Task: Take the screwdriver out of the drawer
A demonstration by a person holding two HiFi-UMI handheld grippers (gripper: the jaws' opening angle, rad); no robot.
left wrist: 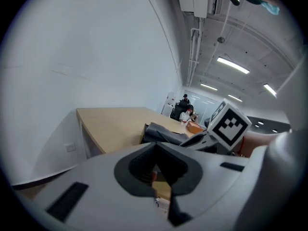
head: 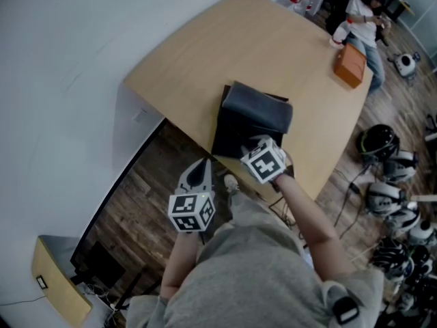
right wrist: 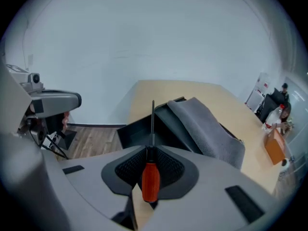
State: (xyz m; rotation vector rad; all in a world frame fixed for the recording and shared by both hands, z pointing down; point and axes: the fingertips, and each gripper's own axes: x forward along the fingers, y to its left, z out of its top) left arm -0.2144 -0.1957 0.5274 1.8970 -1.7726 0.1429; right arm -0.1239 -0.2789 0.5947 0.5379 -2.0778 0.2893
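Note:
A screwdriver with a red handle [right wrist: 150, 179] and a thin dark shaft is clamped in my right gripper [right wrist: 151, 153]; the shaft points up and forward over the open black drawer [right wrist: 139, 131]. The drawer belongs to a black box [head: 235, 134] at the near edge of the wooden table [head: 273, 46], with a grey cloth [head: 258, 108] draped on top. In the head view my right gripper [head: 263, 159] hovers over the box's front. My left gripper [head: 201, 169] stays left of the box, off the table edge, jaws together with nothing between them.
An orange bag [head: 350, 65] lies at the table's far end, where a seated person [head: 362, 19] is. Several helmets [head: 382, 142] lie on the wooden floor to the right. A white wall runs along the left. A monitor [head: 102, 258] stands below.

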